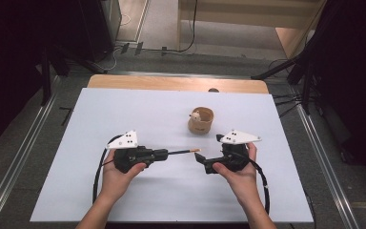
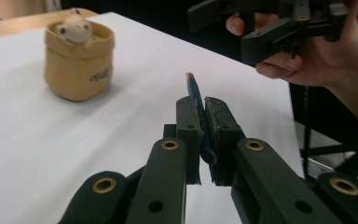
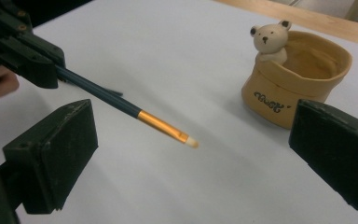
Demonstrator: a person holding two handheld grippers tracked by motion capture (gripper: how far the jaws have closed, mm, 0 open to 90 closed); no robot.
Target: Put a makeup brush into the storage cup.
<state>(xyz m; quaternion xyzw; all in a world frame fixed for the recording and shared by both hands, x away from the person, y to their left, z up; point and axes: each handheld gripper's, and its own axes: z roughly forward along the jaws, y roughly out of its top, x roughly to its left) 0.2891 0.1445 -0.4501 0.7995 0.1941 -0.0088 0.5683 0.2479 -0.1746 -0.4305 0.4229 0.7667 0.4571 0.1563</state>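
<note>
Paintbrush (image 1: 183, 152), level, tip toward right hand-held gripper (image 1: 208, 162)

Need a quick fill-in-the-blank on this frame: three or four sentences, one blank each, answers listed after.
1. The left gripper is shut on a dark-handled ____ with a gold ferrule.
2. The right gripper has its jaws ____, with nothing between them.
3. A small ____ figure perches on the rim of the tan cup.
4. The cup stands on the ____ tabletop, apart from both grippers.

Missing words: paintbrush; open; bear; white
</note>
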